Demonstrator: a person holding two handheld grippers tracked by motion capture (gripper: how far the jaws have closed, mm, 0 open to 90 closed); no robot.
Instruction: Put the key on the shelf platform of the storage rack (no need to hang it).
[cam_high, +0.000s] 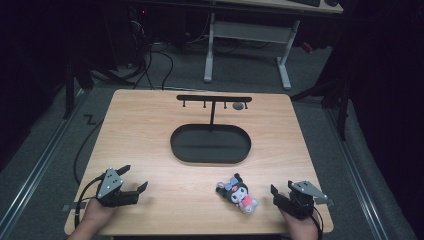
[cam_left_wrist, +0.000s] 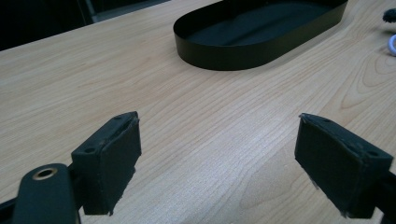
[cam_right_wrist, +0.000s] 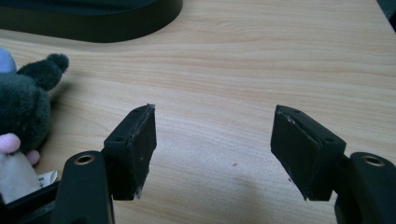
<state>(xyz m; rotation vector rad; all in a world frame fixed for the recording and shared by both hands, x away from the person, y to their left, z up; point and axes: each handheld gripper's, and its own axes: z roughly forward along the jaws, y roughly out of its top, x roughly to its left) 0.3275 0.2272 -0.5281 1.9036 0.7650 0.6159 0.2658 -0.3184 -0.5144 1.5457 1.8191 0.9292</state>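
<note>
A small black plush toy (cam_high: 237, 194) with a pink and white front lies on the wooden table (cam_high: 150, 135) near the front, right of centre. Its dark fur (cam_right_wrist: 23, 107) shows at the left edge of the right gripper view. My right gripper (cam_high: 280, 192) rests just right of the toy, jaws apart with bare wood between them (cam_right_wrist: 212, 140). My left gripper (cam_high: 134, 178) sits at the front left, jaws wide with nothing between them (cam_left_wrist: 217, 154). A black oval tray (cam_high: 210, 144) lies mid-table, its rim (cam_left_wrist: 233, 53) ahead of the left gripper.
A black T-shaped hanger stand (cam_high: 213, 102) with small hooks rises behind the tray, a small grey object (cam_high: 238, 106) at its right end. A white desk frame (cam_high: 247, 45) and cables stand on the floor beyond the table.
</note>
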